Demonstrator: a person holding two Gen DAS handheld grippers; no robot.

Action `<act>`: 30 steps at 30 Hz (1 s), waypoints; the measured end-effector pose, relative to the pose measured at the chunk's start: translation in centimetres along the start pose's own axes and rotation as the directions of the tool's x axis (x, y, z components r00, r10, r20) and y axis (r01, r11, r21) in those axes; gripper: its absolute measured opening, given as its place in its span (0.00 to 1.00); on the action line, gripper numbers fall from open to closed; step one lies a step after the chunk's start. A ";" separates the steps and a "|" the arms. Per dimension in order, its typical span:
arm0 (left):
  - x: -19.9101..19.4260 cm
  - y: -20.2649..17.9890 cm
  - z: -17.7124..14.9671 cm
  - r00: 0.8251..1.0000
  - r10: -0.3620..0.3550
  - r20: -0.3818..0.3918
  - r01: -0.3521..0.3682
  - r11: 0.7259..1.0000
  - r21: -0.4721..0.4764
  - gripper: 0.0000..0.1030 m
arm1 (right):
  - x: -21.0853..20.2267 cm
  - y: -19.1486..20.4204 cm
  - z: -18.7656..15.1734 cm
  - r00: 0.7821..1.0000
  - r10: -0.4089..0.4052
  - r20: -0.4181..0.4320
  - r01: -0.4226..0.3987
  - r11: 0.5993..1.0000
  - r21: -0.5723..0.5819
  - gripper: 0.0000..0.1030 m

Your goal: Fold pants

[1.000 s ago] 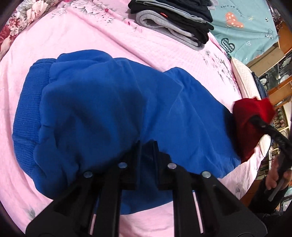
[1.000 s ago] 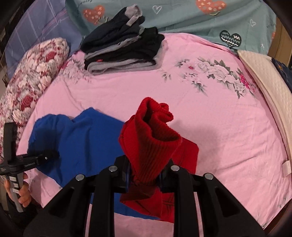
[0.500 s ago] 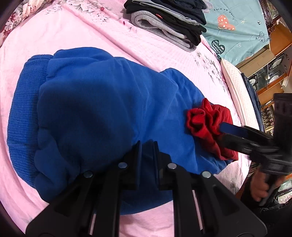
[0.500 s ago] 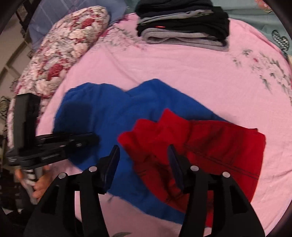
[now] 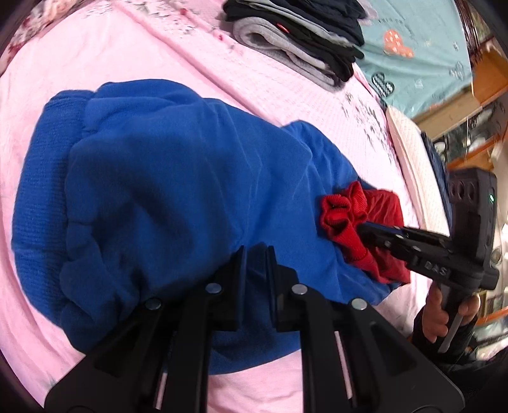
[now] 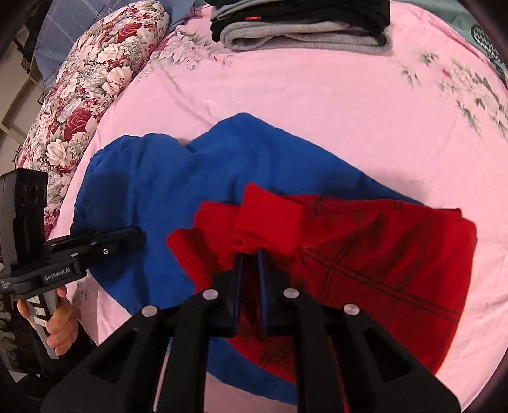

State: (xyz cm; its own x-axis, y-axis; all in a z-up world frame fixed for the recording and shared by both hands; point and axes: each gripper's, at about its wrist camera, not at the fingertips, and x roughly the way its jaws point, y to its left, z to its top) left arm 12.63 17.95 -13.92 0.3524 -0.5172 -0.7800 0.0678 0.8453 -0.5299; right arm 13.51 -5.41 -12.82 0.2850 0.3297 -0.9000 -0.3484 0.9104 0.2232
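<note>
Pink floral bed sheet (image 6: pixel 317 104) — blue pants (image 5: pixel 177 178), stack of folded clothes (image 6: pixel 301 28), floral pillow (image 6: pixel 95 79).

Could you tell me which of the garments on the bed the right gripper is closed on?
The red fabric: the right gripper pinches its ribbed cuff. It lies over the blue fabric, which the left gripper grips; the folded pile sits untouched at the back.

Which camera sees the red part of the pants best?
The right wrist view: the red part spreads wide there, dark stripes showing, with the right gripper at its ribbed cuff. The left wrist view shows only a small bunched red lump at the far end of the blue fabric.
</note>
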 end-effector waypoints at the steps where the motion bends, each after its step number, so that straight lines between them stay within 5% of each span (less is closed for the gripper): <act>1: -0.7 -0.1 0.0 1.000 0.004 0.022 -0.004 1.000 -0.002 0.12 | -0.9 0.1 0.0 1.000 0.017 0.008 -0.017 1.000 0.002 0.10; 3: -3.2 -0.6 0.0 0.995 0.031 0.099 -0.031 0.999 0.008 0.15 | -3.1 -0.2 -0.3 0.997 0.049 0.054 -0.049 0.999 0.010 0.10; 6: -8.9 -0.5 -0.5 0.969 0.090 0.232 -0.089 0.996 -0.016 0.45 | -7.6 -0.9 -1.9 0.985 0.042 0.168 -0.043 0.999 0.004 0.13; 10: -12.8 0.7 -2.2 0.947 0.191 0.259 -0.173 0.981 -0.093 0.53 | -11.2 -3.0 -5.2 0.966 0.056 0.251 -0.072 0.996 0.054 0.19; 12: -13.3 1.8 -3.5 0.956 0.171 0.237 -0.138 0.979 -0.149 0.62 | -11.6 -4.0 -6.4 0.964 0.069 0.258 -0.092 0.993 0.076 0.19; 20: -8.7 3.7 -5.3 0.989 0.048 0.141 -0.007 0.961 -0.277 0.62 | -11.9 -6.3 -11.0 0.963 0.109 0.248 -0.140 0.984 0.112 0.19; 25: -5.4 4.6 -5.1 0.995 0.082 0.065 -0.055 0.937 -0.345 0.63 | -12.8 -7.2 -12.7 0.958 0.107 0.267 -0.145 0.982 0.125 0.19; 30: -4.8 4.7 -3.7 0.993 0.081 0.083 -0.047 0.937 -0.347 0.75 | -12.9 -8.4 -13.8 0.955 0.111 0.277 -0.161 0.973 0.168 0.19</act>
State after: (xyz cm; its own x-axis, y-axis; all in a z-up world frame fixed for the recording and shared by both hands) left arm 7.84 23.90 -13.92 0.4331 -0.4345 -0.7897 -0.2771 0.7695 -0.5754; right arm 0.46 -20.71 -8.25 0.4806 0.4846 -0.7309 -0.2350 0.8742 0.4250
